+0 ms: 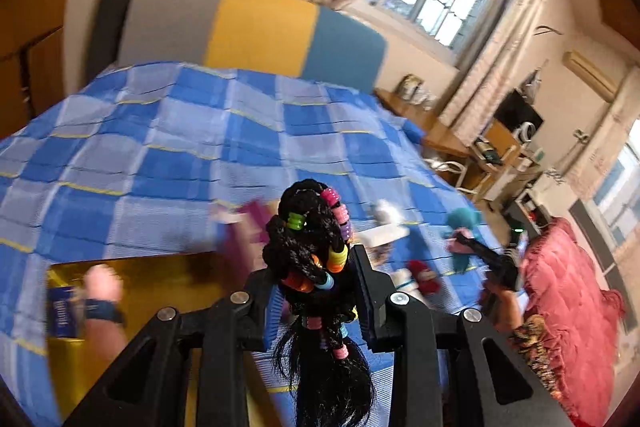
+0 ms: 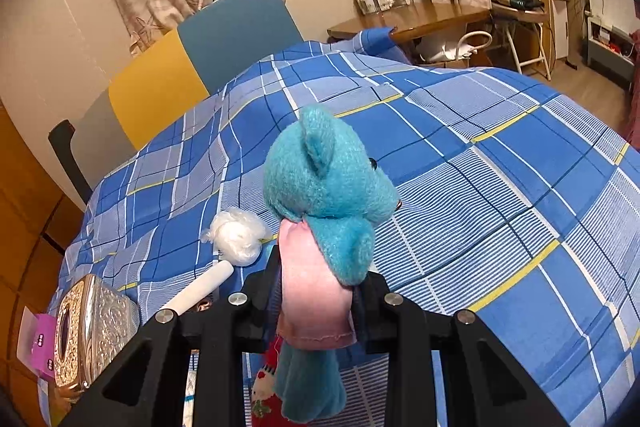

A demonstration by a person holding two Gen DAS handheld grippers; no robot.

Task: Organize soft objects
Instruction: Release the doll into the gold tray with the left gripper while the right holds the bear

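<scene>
Left gripper fingers pinch a black braided hairpiece with coloured beads, lower centre of the left wrist frame, above the blue checked bedspread. Right gripper fingers clamp a teal plush bear in a pink top, centre of the right wrist frame. On the bed at lower left: white fluffy ball, white roll, embossed metal box. Red sock at bottom centre.
</scene>
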